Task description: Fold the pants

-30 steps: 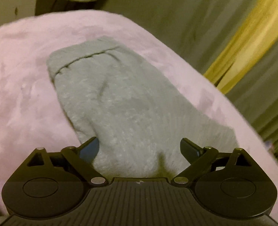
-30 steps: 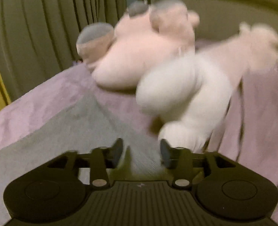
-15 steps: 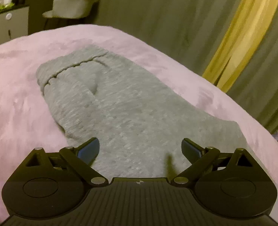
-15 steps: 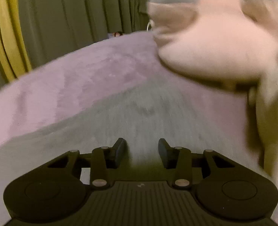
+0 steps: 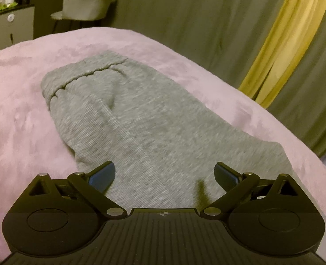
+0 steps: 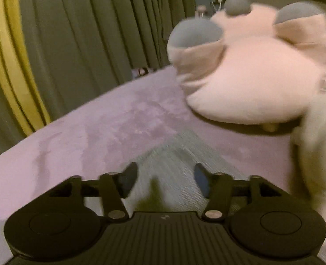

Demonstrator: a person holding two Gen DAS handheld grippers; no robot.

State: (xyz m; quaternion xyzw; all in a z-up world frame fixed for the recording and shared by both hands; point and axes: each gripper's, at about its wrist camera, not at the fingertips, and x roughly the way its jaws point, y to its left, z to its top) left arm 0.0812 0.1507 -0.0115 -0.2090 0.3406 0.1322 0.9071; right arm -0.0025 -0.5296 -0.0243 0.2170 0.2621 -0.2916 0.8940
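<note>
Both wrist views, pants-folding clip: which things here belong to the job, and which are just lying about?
Belongs to the job:
- grey pants, lying on the pink blanket
- left gripper, open over them
- right gripper, its fingers just opened, cloth beneath, nothing gripped

Just lying about:
- pink plush toy
- white plush toy
- curtains
- white chair

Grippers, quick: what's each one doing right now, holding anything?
Left gripper: open, empty, above the grey pants.
Right gripper: jaws just opened wider, empty, over the pants.
</note>
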